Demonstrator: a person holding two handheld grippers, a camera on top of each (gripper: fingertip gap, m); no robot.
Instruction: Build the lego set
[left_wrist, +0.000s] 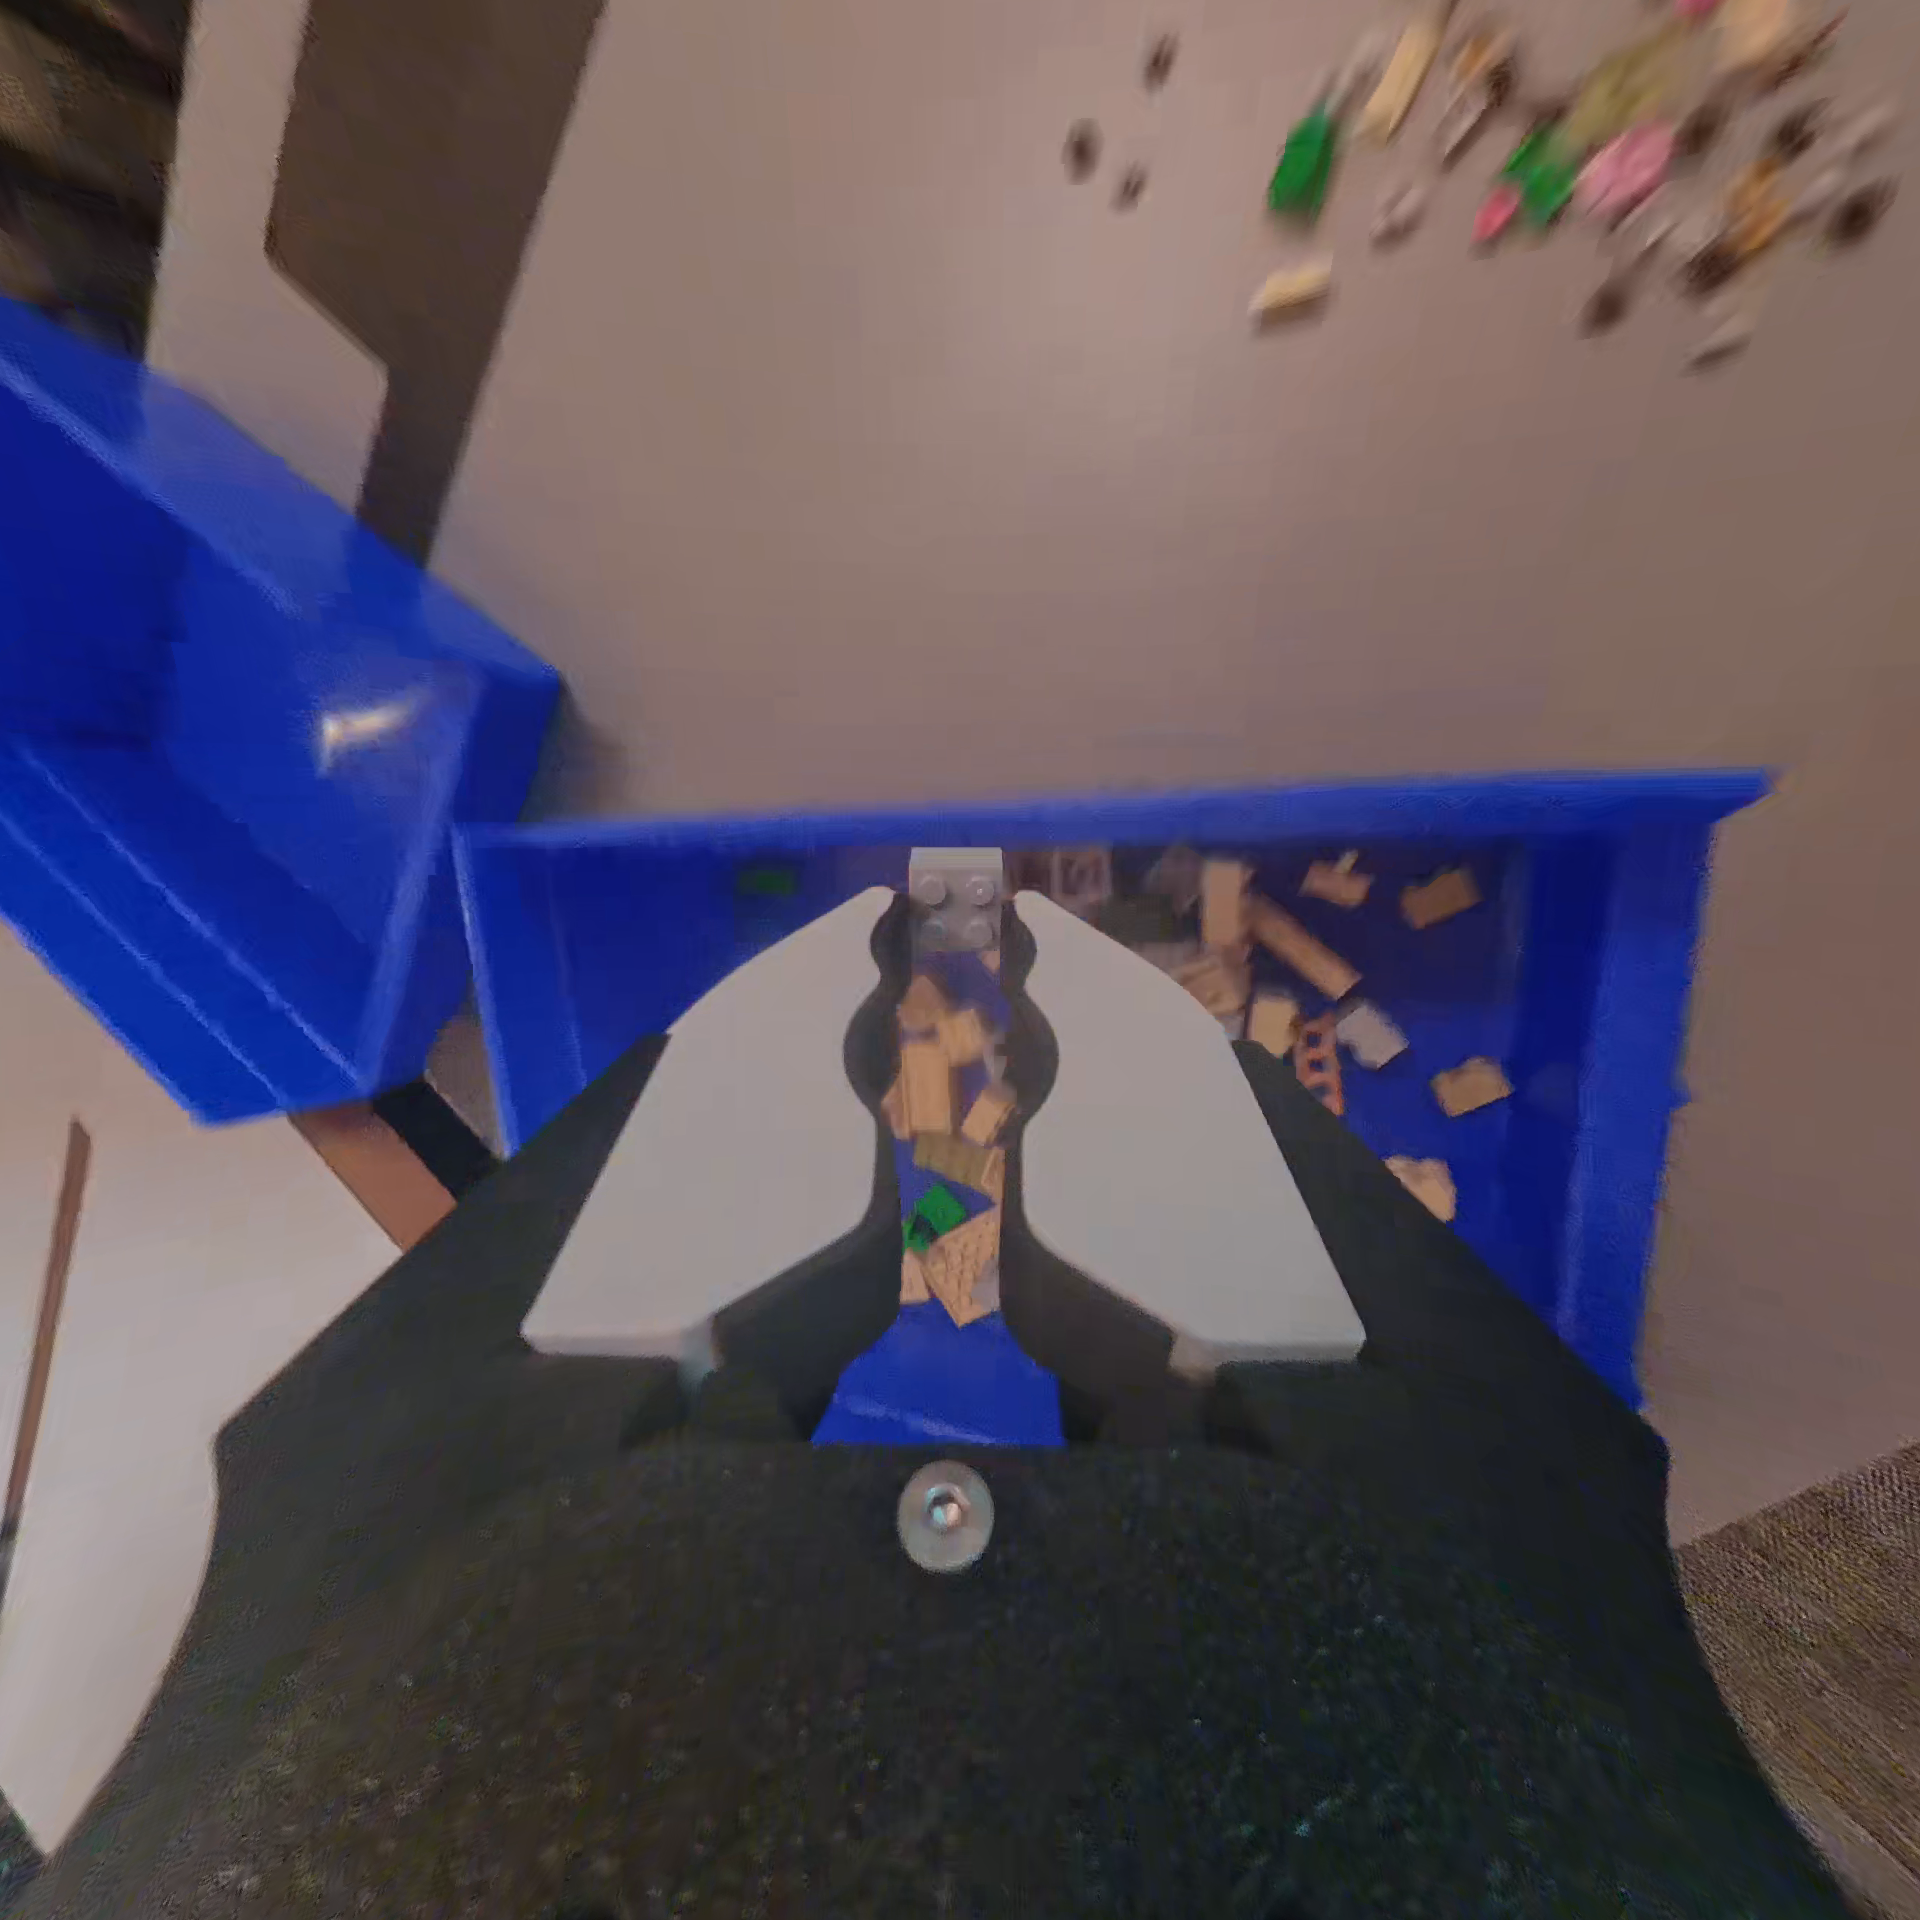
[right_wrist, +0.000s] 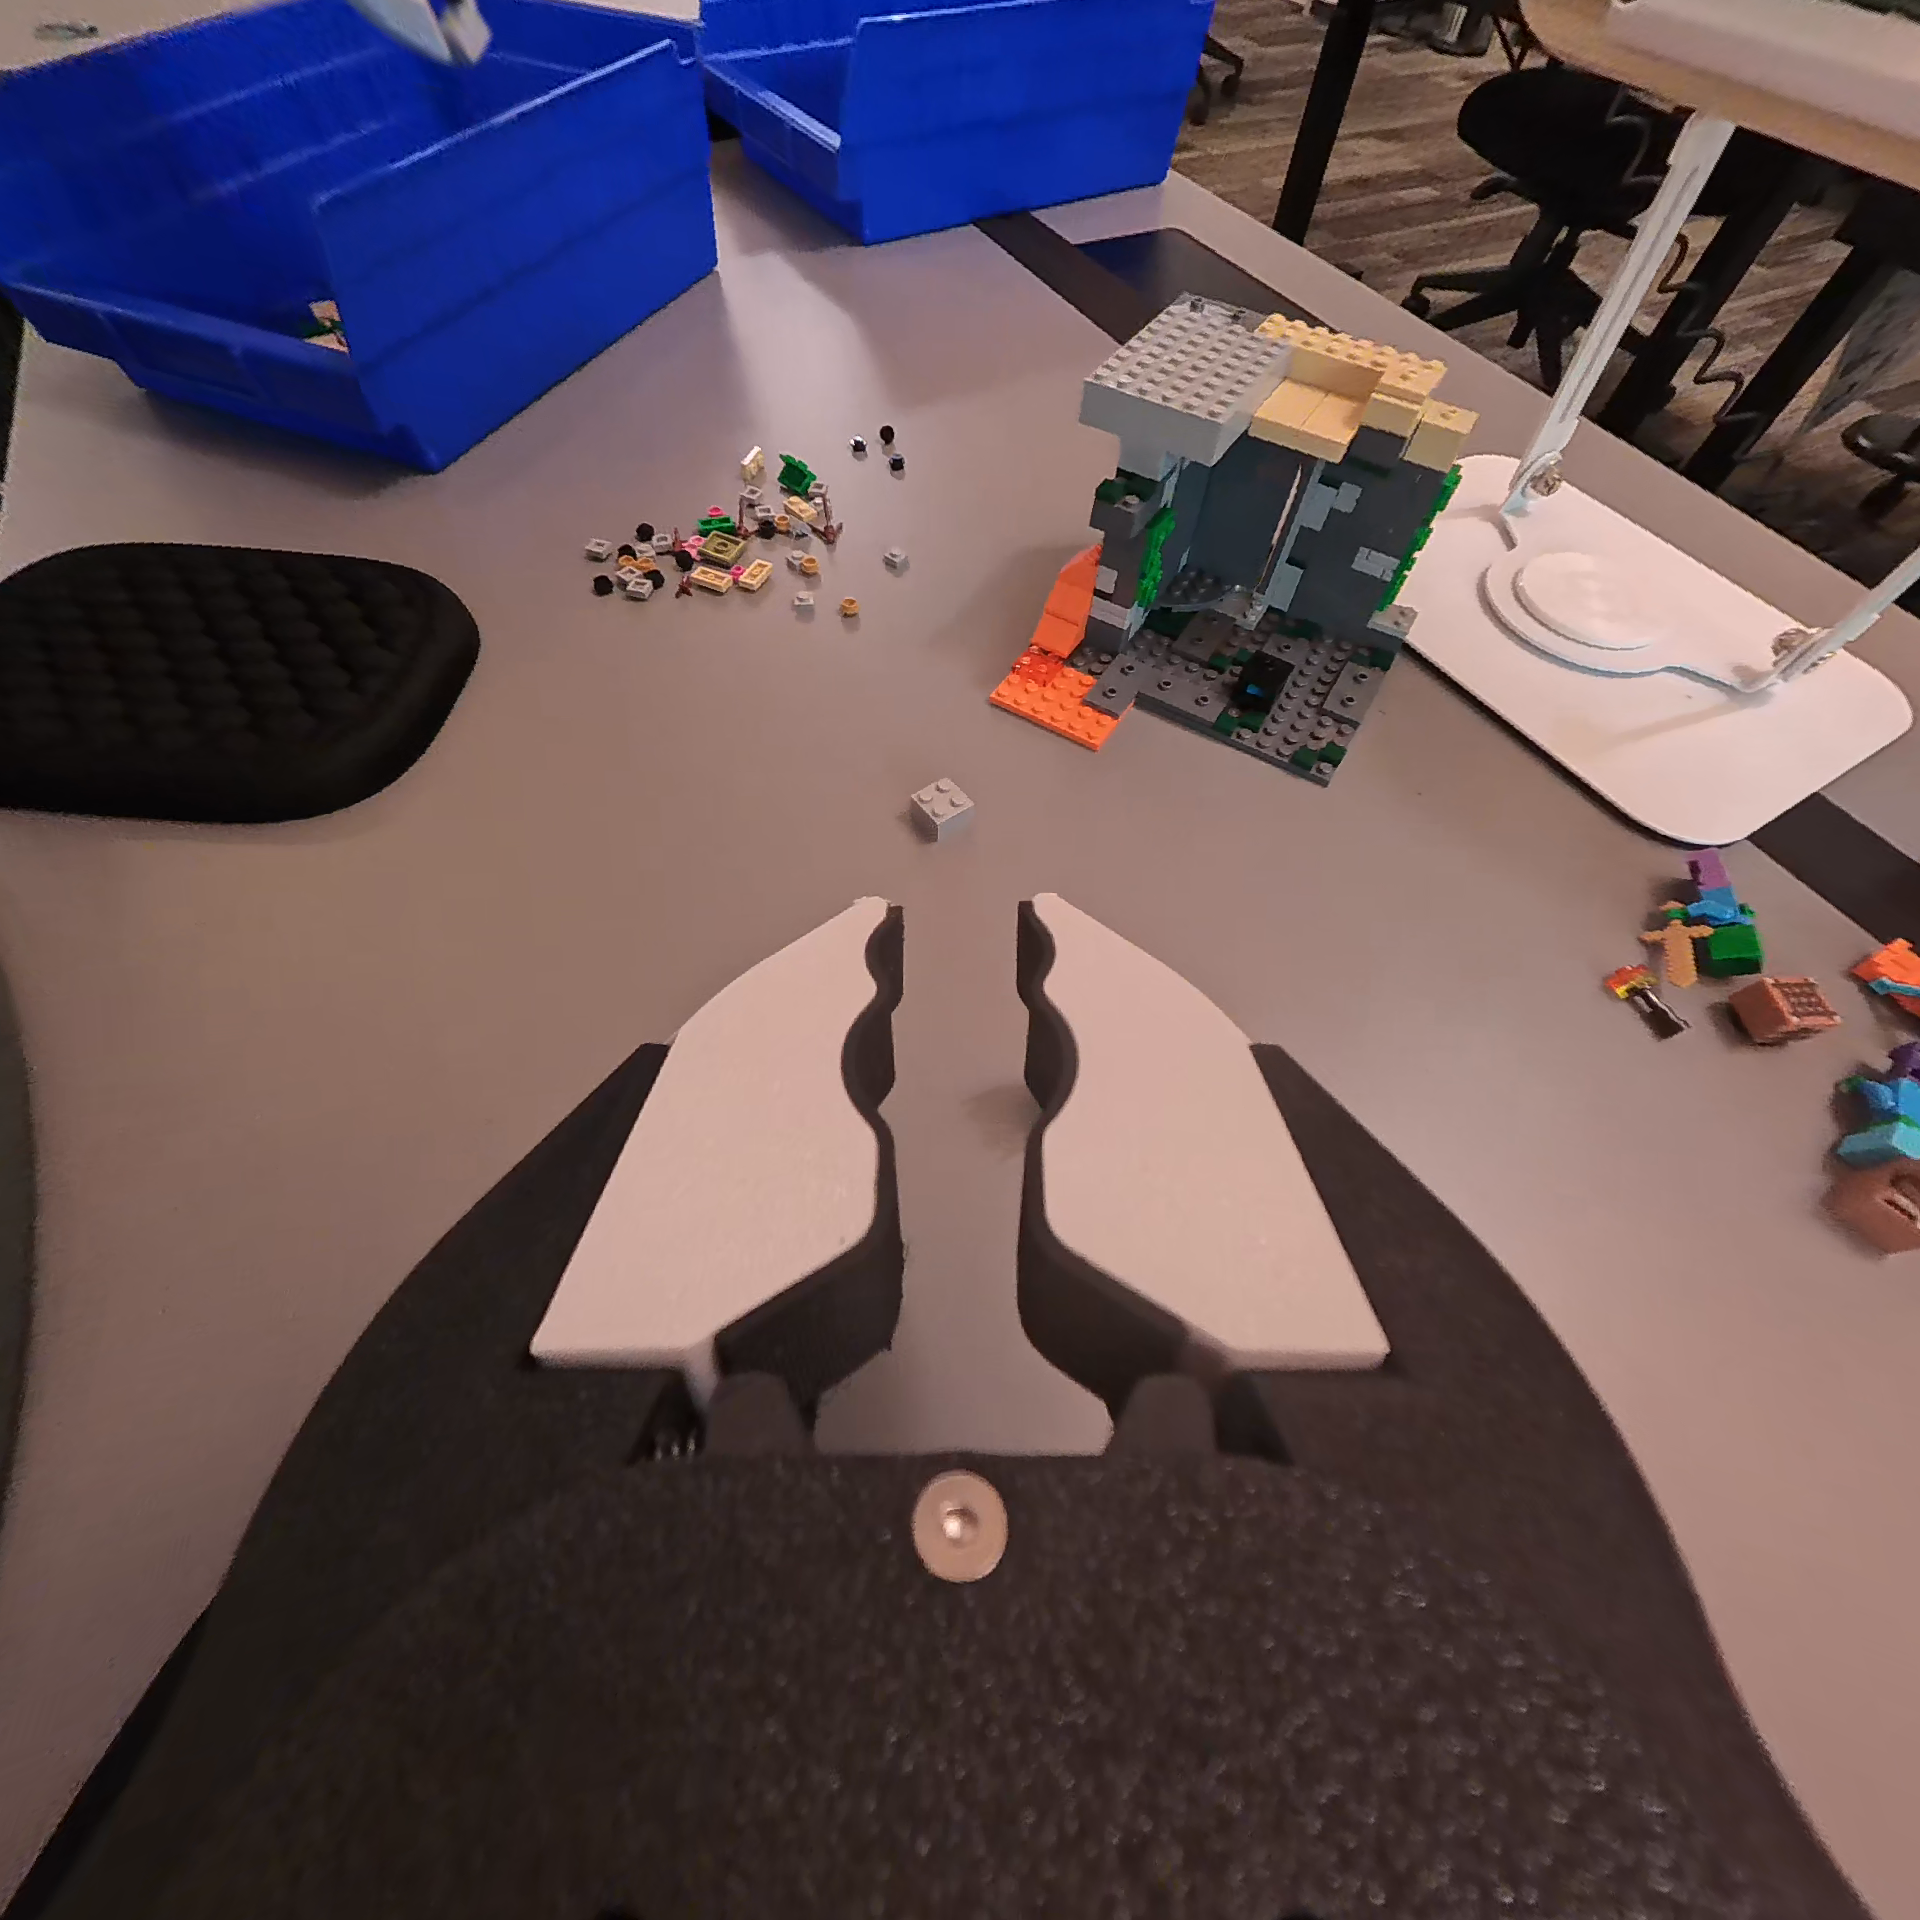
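The left gripper (left_wrist: 956, 904) is clenched on a grey brick (left_wrist: 955, 902): both pads press its sides, and the studs face the camera. It hangs over an open blue bin (left_wrist: 1143, 805), near the far wall. On the floor of this bin lie many tan pieces (left_wrist: 1288, 956), a green piece (left_wrist: 940, 1210) and some grey ones. A second bin (left_wrist: 260, 727) stands just beside it on the left and is tilted in this view. The left wrist view is blurred, so the fine contact at the fingertips is not fully sharp.

The right gripper (right_wrist: 958, 914) is released, with nothing between its pads. It hovers over the table (right_wrist: 520, 935), and another grey brick (right_wrist: 941, 808) lies just ahead of its tips, apart from them. Farther off stand a brick model (right_wrist: 1247, 540), a heap of small parts (right_wrist: 727, 540), a black pad (right_wrist: 208, 675) and a white stand (right_wrist: 1662, 665).

Judging from this, the held brick is gripped only at the tips, so a steady wrist matters. A release low over the tan pieces, away from the wall, seems safest against bouncing. For the brick on the table, the right jaws look barely wider than it; squaring them to its flat sides would help.
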